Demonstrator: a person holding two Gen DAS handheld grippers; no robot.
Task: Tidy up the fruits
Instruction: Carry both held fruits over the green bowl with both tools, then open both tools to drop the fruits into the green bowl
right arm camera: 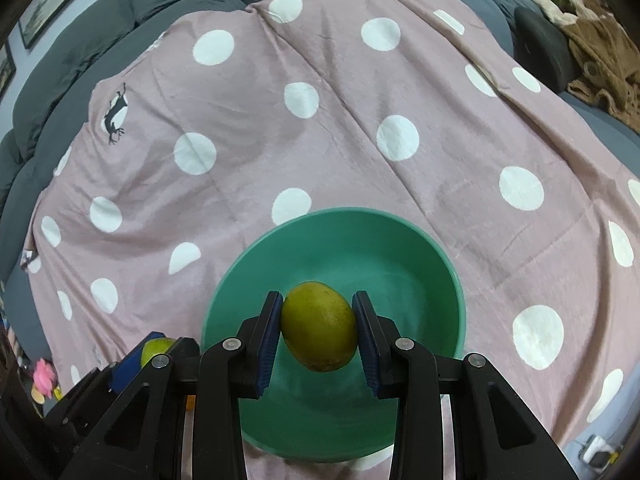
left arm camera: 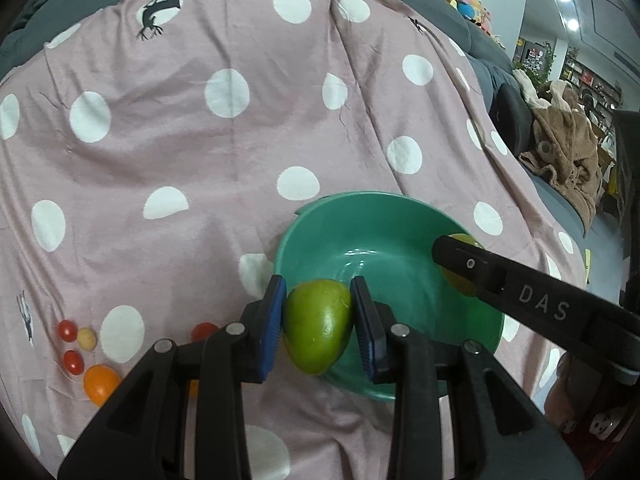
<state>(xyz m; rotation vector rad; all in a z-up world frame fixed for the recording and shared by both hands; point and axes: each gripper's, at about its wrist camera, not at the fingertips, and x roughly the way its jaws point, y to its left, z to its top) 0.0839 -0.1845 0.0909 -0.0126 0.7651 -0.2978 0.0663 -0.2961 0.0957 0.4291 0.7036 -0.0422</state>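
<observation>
My left gripper [left arm camera: 318, 324] is shut on a green mango [left arm camera: 318, 326] and holds it over the near left rim of the green bowl [left arm camera: 316, 220]. My right gripper [right arm camera: 318, 326] is shut on a yellow-green mango [right arm camera: 319, 326] and holds it above the middle of the bowl [right arm camera: 440, 256], which holds no fruit on its floor. The right gripper's finger [left arm camera: 500, 280] also reaches over the bowl's right side in the left wrist view, with its mango [left arm camera: 464, 240] partly hidden behind it. The left gripper with its green mango [right arm camera: 154, 350] shows at the lower left of the right wrist view.
A pink cloth with white dots [left arm camera: 200, 140] covers the surface. Small fruits lie on it left of the bowl: red cherry tomatoes [left arm camera: 67, 330], a pale small fruit [left arm camera: 86, 339], an orange [left arm camera: 100, 384]. A grey sofa [right arm camera: 80, 32] lies behind, a brown blanket [left arm camera: 568, 148] at right.
</observation>
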